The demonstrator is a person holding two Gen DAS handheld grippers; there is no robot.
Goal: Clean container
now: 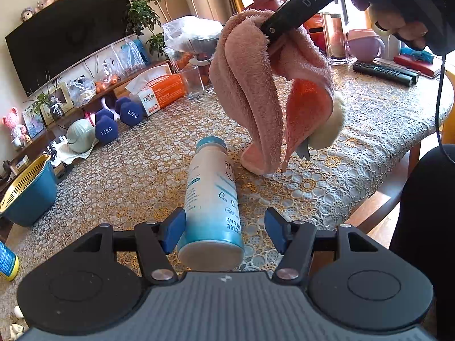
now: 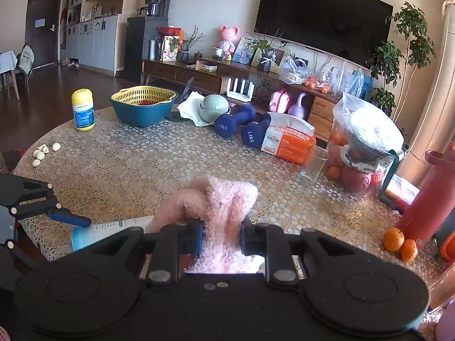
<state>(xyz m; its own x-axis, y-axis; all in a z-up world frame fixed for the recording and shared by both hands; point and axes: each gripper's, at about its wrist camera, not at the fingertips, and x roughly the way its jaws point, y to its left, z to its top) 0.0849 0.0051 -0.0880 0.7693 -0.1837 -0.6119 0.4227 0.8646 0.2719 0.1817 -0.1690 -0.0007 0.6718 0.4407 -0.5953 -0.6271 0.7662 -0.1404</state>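
two handheld grippers work over a round table covered in a lace-patterned cloth (image 1: 384, 130). in the left wrist view, a white plastic bottle with a pale blue cap and blue label print (image 1: 212, 199) lies on its side at lower centre, base toward the camera. the left gripper (image 1: 224, 231) sits spread around the bottle's base; its left blue pad (image 1: 173, 231) touches the bottle, while its right pad stands apart from it, so the bottle is not squeezed. at upper right of that view, a gloved hand (image 1: 409, 8) holds the right gripper (image 1: 273, 32), and its jaws are pressed together, pinching a fluffy pink cloth (image 1: 256, 93) that hangs down, its lowest fold touching the table just beyond the bottle's cap. in the right wrist view the same cloth fills the lower centre, clamped between the dark fingers, with the bottle at lower left. further back stand a teal bowl with a yellow strainer (image 2: 142, 105), two navy dumbbells (image 2: 241, 128) and an orange and white tissue pack (image 2: 290, 142).
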